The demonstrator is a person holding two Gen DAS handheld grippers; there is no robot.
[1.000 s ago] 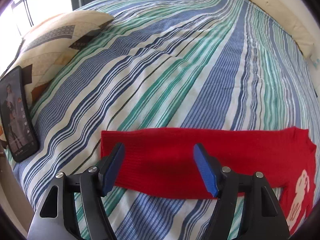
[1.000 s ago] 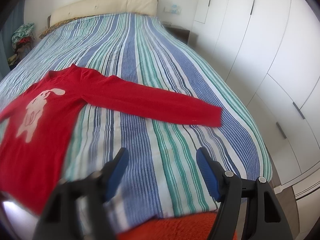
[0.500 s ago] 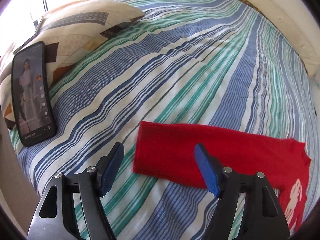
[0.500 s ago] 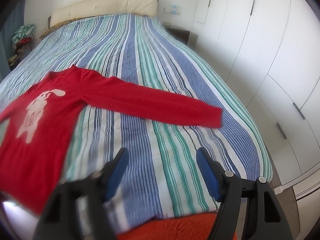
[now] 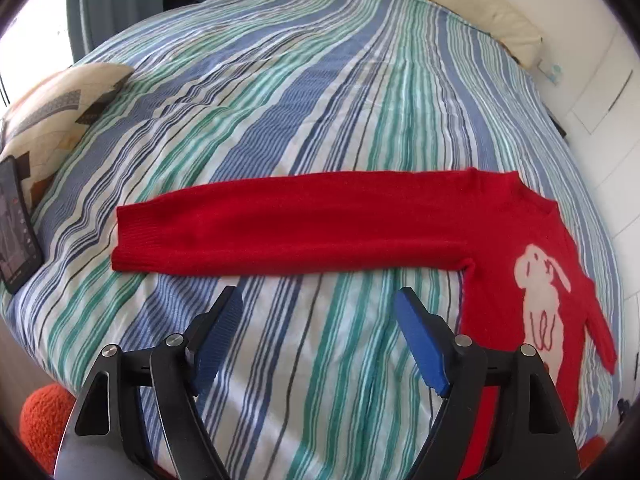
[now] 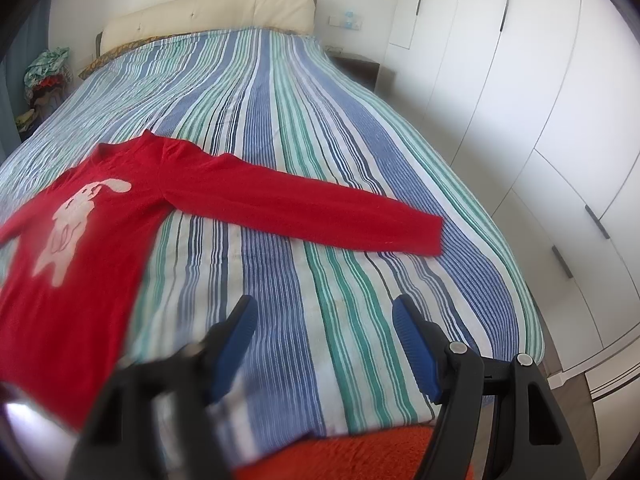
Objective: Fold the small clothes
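A small red sweater (image 5: 500, 280) with a white rabbit on the chest lies flat on the striped bed cover (image 5: 320, 100). Its left sleeve (image 5: 280, 228) stretches straight out to the left, just beyond my left gripper (image 5: 318, 304), which is open and empty above the cover. In the right wrist view the sweater (image 6: 92, 232) lies at the left with its other sleeve (image 6: 312, 212) stretched right. My right gripper (image 6: 324, 316) is open and empty, nearer the bed's foot than that sleeve.
A patterned pillow (image 5: 60, 108) and a dark phone (image 5: 16, 224) lie at the bed's left edge. White wardrobe doors (image 6: 540, 120) stand along the right side. An orange fuzzy thing (image 6: 360, 456) lies at the foot. The headboard (image 6: 208, 16) is at the far end.
My left gripper has pulled back and swung right, off the left sleeve; the whole sleeve and the sweater's chest now show. The right gripper has hardly moved.
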